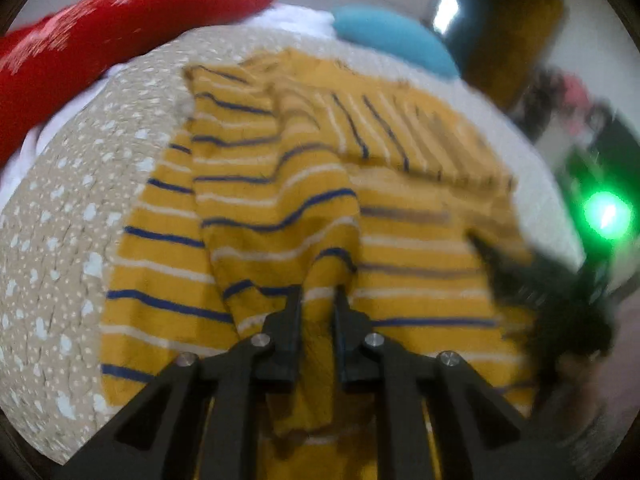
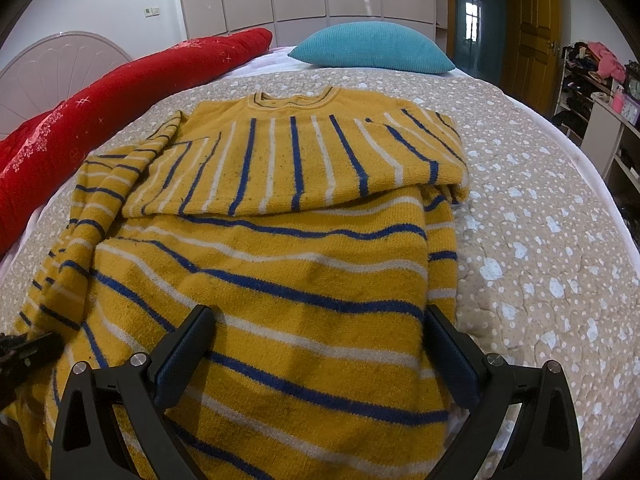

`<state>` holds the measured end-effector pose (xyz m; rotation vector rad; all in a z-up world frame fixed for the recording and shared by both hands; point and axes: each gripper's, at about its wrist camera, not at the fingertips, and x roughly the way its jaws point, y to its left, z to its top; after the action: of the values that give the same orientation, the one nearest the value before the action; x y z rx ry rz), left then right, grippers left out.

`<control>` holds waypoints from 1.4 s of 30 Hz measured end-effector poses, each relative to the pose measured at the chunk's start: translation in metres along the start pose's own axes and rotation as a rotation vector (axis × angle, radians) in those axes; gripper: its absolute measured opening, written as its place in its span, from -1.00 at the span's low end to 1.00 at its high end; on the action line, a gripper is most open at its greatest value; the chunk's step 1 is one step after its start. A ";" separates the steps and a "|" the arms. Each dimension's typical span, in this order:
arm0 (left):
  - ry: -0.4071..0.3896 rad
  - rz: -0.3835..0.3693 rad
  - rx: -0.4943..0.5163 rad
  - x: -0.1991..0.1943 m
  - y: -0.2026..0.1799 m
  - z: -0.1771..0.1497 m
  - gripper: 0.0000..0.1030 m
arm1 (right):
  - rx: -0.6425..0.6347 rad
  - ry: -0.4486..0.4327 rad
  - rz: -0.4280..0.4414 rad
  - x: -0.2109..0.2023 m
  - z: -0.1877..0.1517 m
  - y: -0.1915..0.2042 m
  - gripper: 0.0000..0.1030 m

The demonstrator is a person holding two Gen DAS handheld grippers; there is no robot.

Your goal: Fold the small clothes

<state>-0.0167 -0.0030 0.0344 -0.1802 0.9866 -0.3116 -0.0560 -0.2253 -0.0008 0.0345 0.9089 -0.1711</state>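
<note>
A mustard-yellow sweater [image 2: 280, 248] with blue and white stripes lies on the bed, one sleeve folded across its chest. My left gripper [image 1: 318, 296] is shut on a bunched fold of the sweater [image 1: 280, 216], its left sleeve, and holds it lifted over the body. The left wrist view is blurred. My right gripper [image 2: 320, 320] is open, its fingers [image 2: 188, 344] spread wide over the sweater's lower body. The right gripper shows as a dark blur at the right of the left wrist view [image 1: 552, 304]. Part of the left gripper shows at the left edge of the right wrist view [image 2: 24, 352].
The bed has a beige quilt [image 2: 540, 220] with white spots. A red blanket [image 2: 100, 96] lies along the left side, a teal pillow [image 2: 372, 50] at the far end. Shelves with clutter [image 2: 600, 92] stand to the right, past the bed edge.
</note>
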 end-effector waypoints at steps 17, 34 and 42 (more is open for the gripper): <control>-0.296 0.483 -0.435 -0.100 0.184 0.026 -0.09 | -0.017 0.045 -0.002 0.003 0.001 0.007 1.00; -0.177 0.245 -0.224 -0.063 0.089 -0.010 0.31 | -0.397 0.021 0.237 0.003 0.066 0.163 0.60; -0.150 0.217 -0.219 -0.055 0.091 -0.015 0.31 | -0.572 0.114 0.105 0.083 0.075 0.234 -0.31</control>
<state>-0.0409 0.1014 0.0433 -0.2885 0.8814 0.0093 0.0902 -0.0133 -0.0299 -0.4416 1.0395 0.1935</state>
